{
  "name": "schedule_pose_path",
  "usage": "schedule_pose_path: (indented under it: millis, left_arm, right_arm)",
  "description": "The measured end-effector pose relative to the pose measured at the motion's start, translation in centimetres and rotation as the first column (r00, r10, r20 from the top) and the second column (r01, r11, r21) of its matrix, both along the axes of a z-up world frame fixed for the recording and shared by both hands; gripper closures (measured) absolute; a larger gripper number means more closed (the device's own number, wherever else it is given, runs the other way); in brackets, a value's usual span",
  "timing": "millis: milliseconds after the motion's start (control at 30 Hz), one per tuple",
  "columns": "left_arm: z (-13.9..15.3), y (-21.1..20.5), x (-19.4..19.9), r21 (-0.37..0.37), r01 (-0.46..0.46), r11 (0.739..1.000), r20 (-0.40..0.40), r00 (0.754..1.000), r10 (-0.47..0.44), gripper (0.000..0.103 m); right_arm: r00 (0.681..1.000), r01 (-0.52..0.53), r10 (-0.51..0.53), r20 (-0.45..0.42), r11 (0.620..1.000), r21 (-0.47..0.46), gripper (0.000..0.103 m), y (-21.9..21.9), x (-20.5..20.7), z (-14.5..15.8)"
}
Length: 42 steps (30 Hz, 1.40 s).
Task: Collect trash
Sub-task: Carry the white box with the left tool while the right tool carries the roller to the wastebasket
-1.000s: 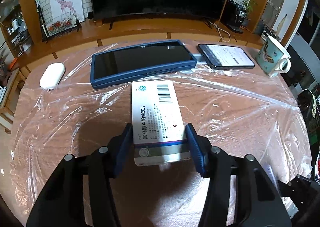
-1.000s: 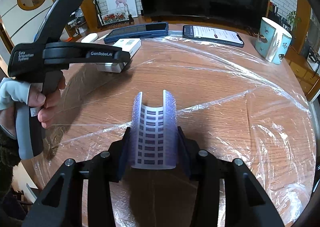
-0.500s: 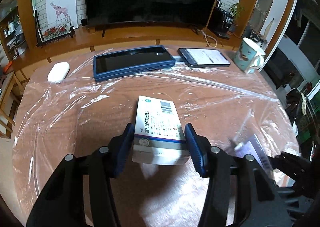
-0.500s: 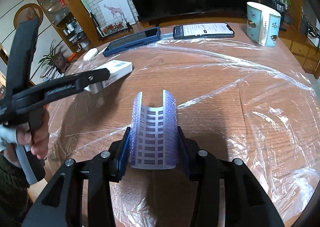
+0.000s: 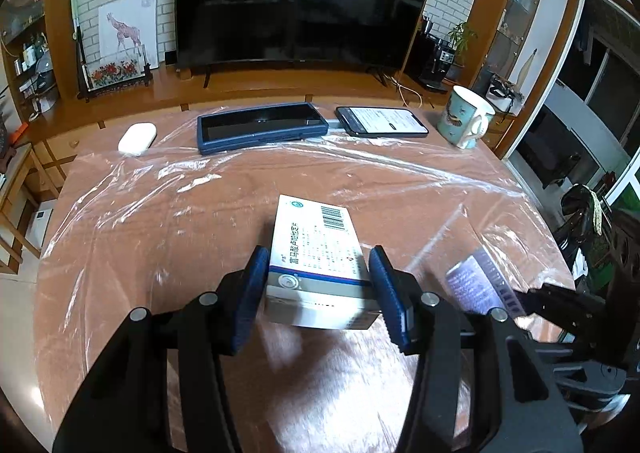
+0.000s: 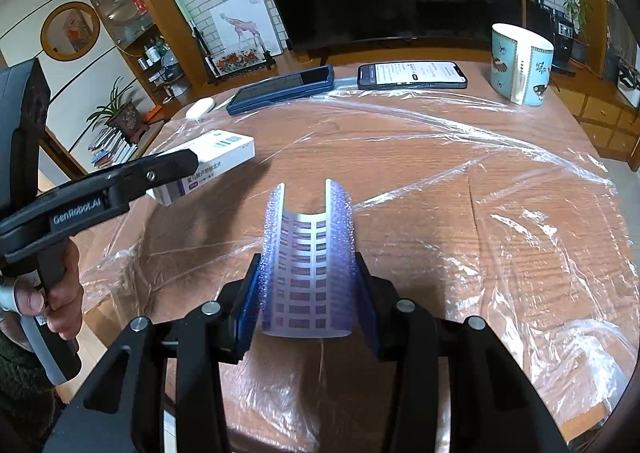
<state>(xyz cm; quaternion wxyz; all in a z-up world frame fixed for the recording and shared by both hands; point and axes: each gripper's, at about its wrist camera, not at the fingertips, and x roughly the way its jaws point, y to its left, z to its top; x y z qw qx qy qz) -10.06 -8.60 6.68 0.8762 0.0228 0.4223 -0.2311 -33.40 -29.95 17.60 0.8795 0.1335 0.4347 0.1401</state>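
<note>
A round wooden table (image 5: 208, 213) under crinkled clear plastic film (image 6: 520, 221) fills both views. At its far edge lie a blue-cased tablet (image 5: 260, 127), a lit phone (image 5: 382, 121), a patterned mug (image 5: 466, 121) and a white oval case (image 5: 137, 138).

The left gripper (image 5: 318, 285) pinches a white medicine box (image 5: 316, 257) by its long sides, lifted off the film. The left wrist view shows the barcoded top; the right wrist view alone shows the box's side and the person's hand (image 6: 60, 301) on the handle.

The right gripper (image 6: 306, 301) squeezes an emptied blister sheet (image 6: 306, 261), bowed into a trough. Its grid of pockets reads clearly only there; the left wrist view shows just a blurred purple sliver at its right edge.
</note>
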Motion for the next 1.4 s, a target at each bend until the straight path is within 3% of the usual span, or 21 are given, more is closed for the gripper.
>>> schedule_pose_path:
  millis: [1033,1400]
  left_arm:
    - [2.2,2.5,-14.9,-0.027,0.058,0.998,0.029,0.998,-0.057,0.050]
    - [2.0,2.7,-20.6,-0.020,0.129,0.991,0.006,0.992,-0.129,0.050]
  right_arm:
    - [0.996,-0.088,0.088,0.022,0.996,-0.003,0.061,-0.2,-9.9,1.4]
    - [0.994,-0.109,0.109,0.003,0.994,0.011,0.061,-0.2,-13.9,0.8]
